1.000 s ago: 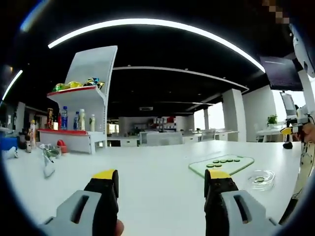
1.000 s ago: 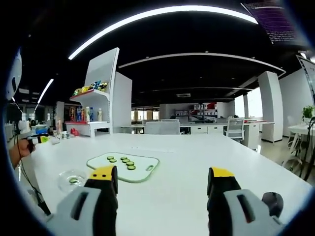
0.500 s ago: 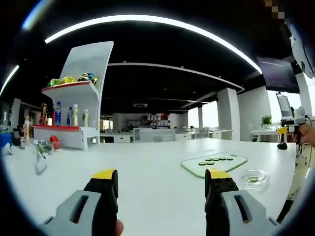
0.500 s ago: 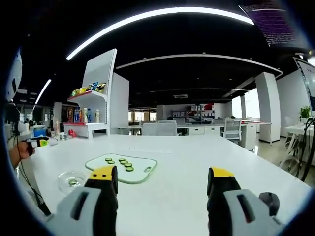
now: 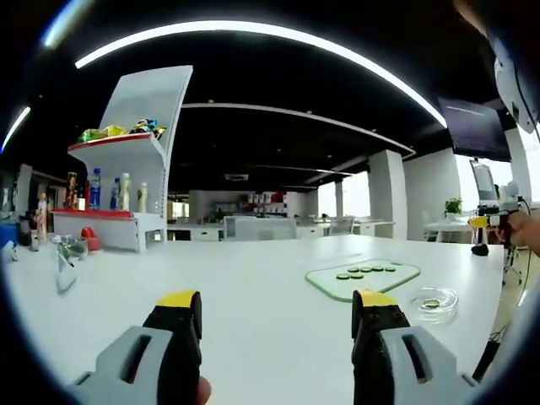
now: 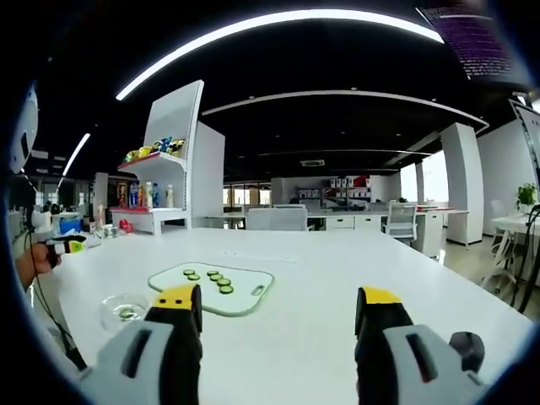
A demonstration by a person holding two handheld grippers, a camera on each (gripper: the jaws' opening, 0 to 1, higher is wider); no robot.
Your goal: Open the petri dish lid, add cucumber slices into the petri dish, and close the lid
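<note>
Left gripper (image 5: pixel 274 308): jaws set wide apart, nothing between them, held above the white table (image 5: pixel 253 287). A fingertip shows at the base of its left jaw. Ahead and to the right of the right jaw lies the petri dish (image 5: pixel 433 301) — clear, lid on, with something green inside. It is apart from the gripper, not touched. Just beyond the dish sits the pale green cutting board (image 5: pixel 363 277) carrying a row of cucumber slices (image 5: pixel 368 271).

Right gripper (image 6: pixel 277 308): jaws likewise spread wide and empty, above the same table (image 6: pixel 337 278). Here the petri dish (image 6: pixel 125 310) lies to the left of the left jaw, near it but clear of it. The cutting board (image 6: pixel 213 287) lies just past the dish, ahead of the left jaw, with the cucumber slices (image 6: pixel 211 277) scattered on it.

At the far left edge of the right gripper view a hand (image 6: pixel 34 260) holds the other gripper — its yellow tip visible.

Farther back, a white display shelf (image 5: pixel 126 190) stands at the table's far left, bottles on its lower tier and packets on the upper. Beyond that, office desks and chairs under curved ceiling lights.
</note>
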